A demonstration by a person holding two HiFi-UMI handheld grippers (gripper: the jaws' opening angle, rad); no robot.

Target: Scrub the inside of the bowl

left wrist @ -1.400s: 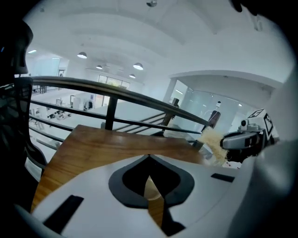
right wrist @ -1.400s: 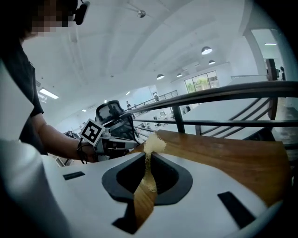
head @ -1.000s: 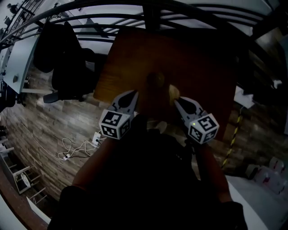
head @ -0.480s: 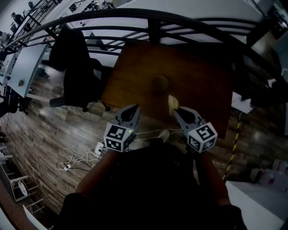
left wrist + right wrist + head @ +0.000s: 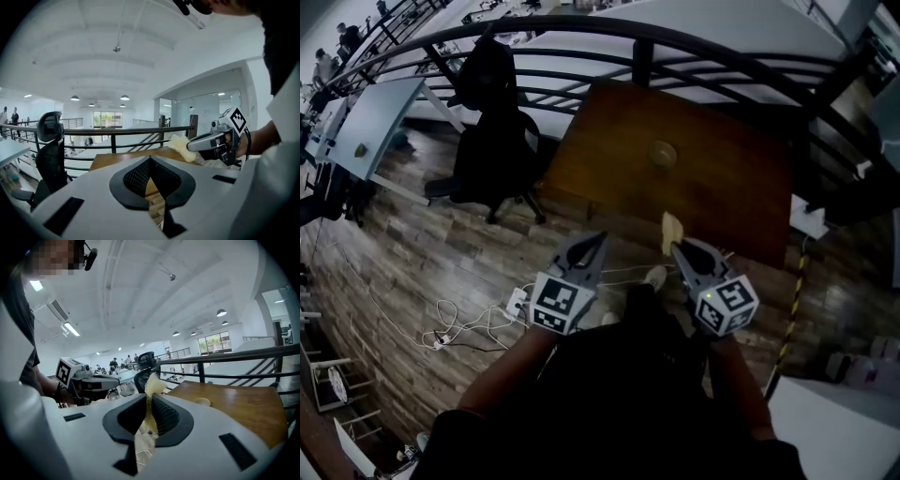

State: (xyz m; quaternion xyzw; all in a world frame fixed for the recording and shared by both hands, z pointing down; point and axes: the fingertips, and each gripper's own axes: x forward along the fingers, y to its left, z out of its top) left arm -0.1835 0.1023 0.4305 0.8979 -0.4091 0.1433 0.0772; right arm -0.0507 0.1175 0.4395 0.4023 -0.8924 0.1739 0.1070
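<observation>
As right hand-held gripper (image 5: pixel 681 251) grips scrubber (image 5: pixel 672 231), bowl (image 5: pixel 662 153) farther off than before

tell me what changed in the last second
Both grippers have drawn back from the table. The left gripper and right gripper, whose tips lay over the tabletop near the bowl, now hang back around its near edge. Nothing was grasped or released: the right stays shut on the yellow cloth, the left stays shut and empty, and the bowl stays on the table.
</observation>
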